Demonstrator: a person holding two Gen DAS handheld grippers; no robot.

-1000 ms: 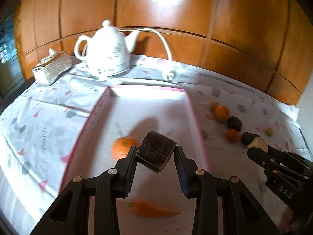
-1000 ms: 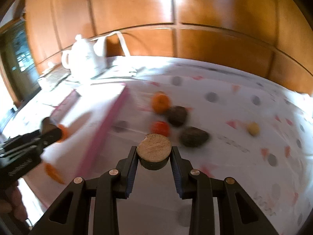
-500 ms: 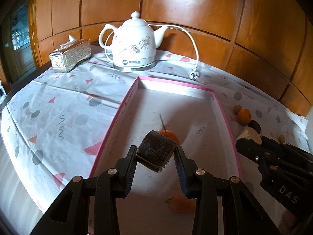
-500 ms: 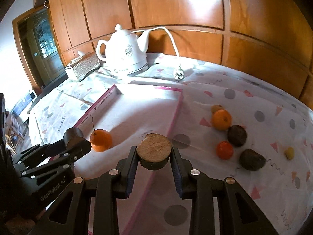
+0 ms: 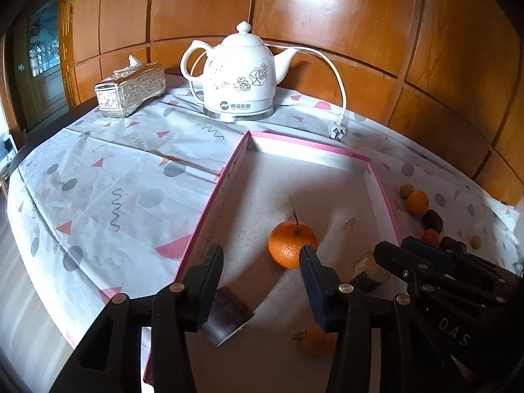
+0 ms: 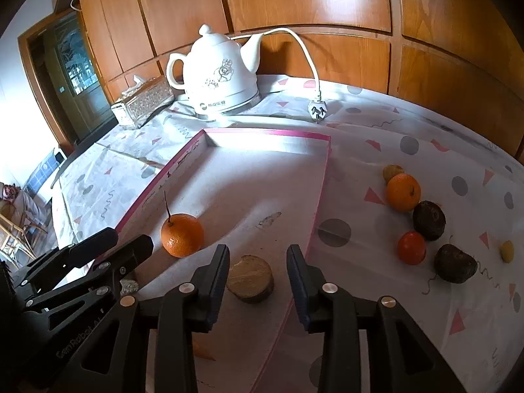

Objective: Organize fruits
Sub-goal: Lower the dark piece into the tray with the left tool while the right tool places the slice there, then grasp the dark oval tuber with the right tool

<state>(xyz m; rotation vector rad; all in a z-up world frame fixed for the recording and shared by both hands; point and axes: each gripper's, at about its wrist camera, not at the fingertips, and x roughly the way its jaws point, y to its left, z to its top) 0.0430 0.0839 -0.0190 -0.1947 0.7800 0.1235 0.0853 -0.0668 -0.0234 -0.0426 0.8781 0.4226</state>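
A pink-rimmed white tray (image 5: 381, 183) (image 6: 322, 196) lies on the table. In it sit an orange with a stem (image 5: 292, 244) (image 6: 182, 235), a dark cut fruit piece (image 5: 227, 316) and a tan cut piece (image 6: 250, 278) (image 5: 368, 271). My left gripper (image 5: 260, 268) is open above the dark piece. My right gripper (image 6: 258, 265) is open around the tan piece, which rests on the tray floor. A small orange fruit (image 5: 316, 340) lies near the tray's front. Several fruits lie right of the tray: an orange (image 6: 403, 192), dark ones (image 6: 429, 215) (image 6: 455, 263), a red one (image 6: 411, 248).
A white electric kettle (image 5: 240, 75) (image 6: 221, 77) with its cord and plug (image 6: 316, 109) stands behind the tray. A silver tissue box (image 5: 131, 90) sits at the back left. The patterned tablecloth (image 5: 108, 180) covers the table; wood panelling is behind.
Both grippers have opened and let go of their pieces, which now rest in the tray. Both moved left over the tray and lower.
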